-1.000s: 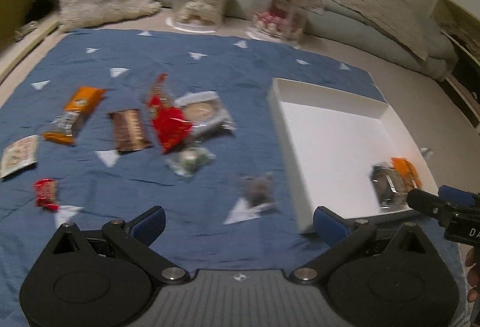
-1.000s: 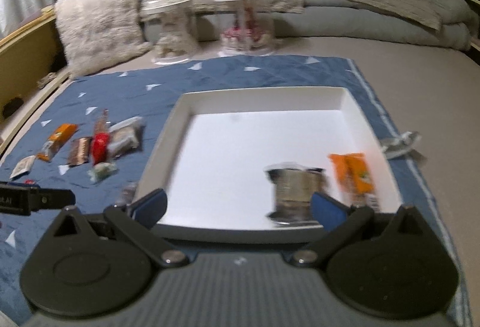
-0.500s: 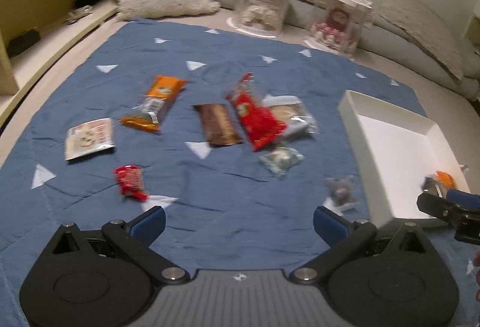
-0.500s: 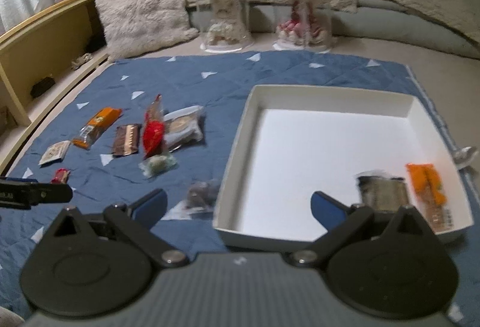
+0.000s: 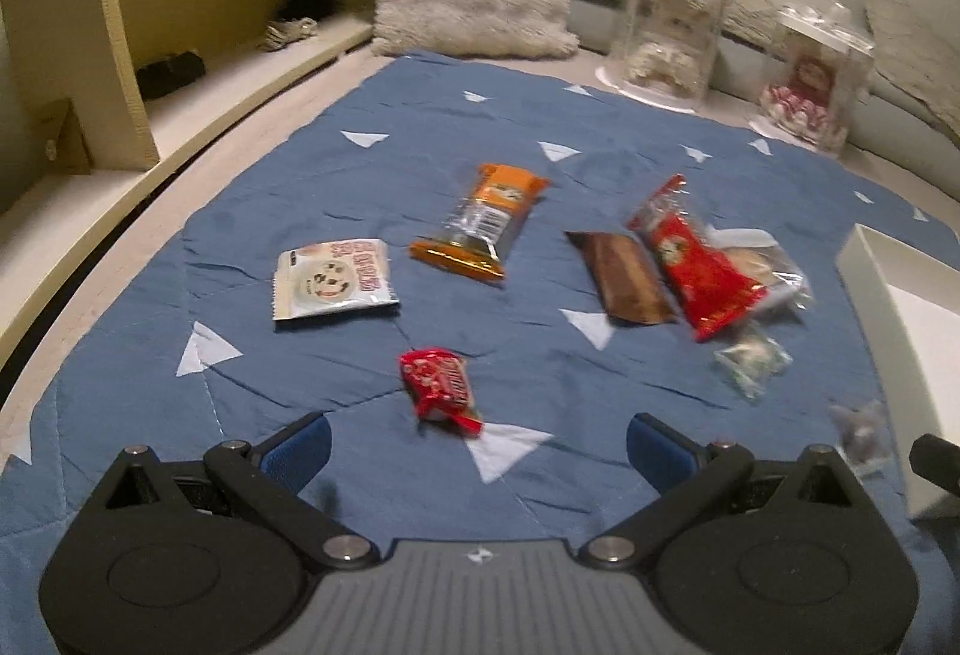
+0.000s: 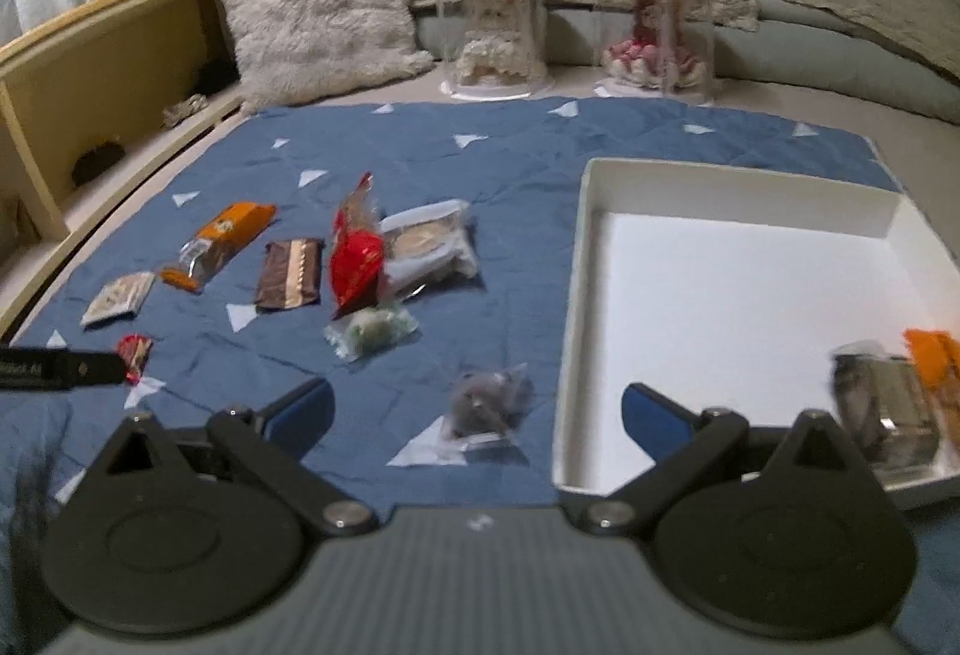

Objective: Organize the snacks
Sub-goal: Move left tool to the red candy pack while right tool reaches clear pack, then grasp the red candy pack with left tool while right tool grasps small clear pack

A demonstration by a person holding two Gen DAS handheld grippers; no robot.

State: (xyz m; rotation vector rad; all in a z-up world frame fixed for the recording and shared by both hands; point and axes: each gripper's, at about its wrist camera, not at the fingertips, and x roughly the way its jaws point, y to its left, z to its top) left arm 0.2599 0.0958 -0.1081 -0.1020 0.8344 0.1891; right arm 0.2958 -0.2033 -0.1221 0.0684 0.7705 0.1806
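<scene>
Several wrapped snacks lie on a blue quilted mat (image 5: pixel 540 187). In the left wrist view: a small red candy (image 5: pixel 440 385), a white cookie packet (image 5: pixel 333 286), an orange bar (image 5: pixel 483 223), a brown bar (image 5: pixel 630 283), a red packet (image 5: pixel 699 265). My left gripper (image 5: pixel 477 448) is open and empty, just short of the red candy. My right gripper (image 6: pixel 477 415) is open and empty, over a small dark candy (image 6: pixel 489 403). The white tray (image 6: pixel 738 289) holds a silver packet (image 6: pixel 888 409) and an orange packet (image 6: pixel 936 361).
Two clear display jars (image 6: pixel 492 36) (image 6: pixel 660 30) stand behind the mat. A fluffy pillow (image 6: pixel 318 6) and grey cushions lie at the back. A wooden shelf unit (image 5: pixel 120 54) runs along the left. A green candy (image 6: pixel 372 331) and clear-wrapped cake (image 6: pixel 429 247) lie mid-mat.
Both grippers have swung left. The tray has slid to the right edge of each view and the loose snacks have come to the middle. Both stay open.
</scene>
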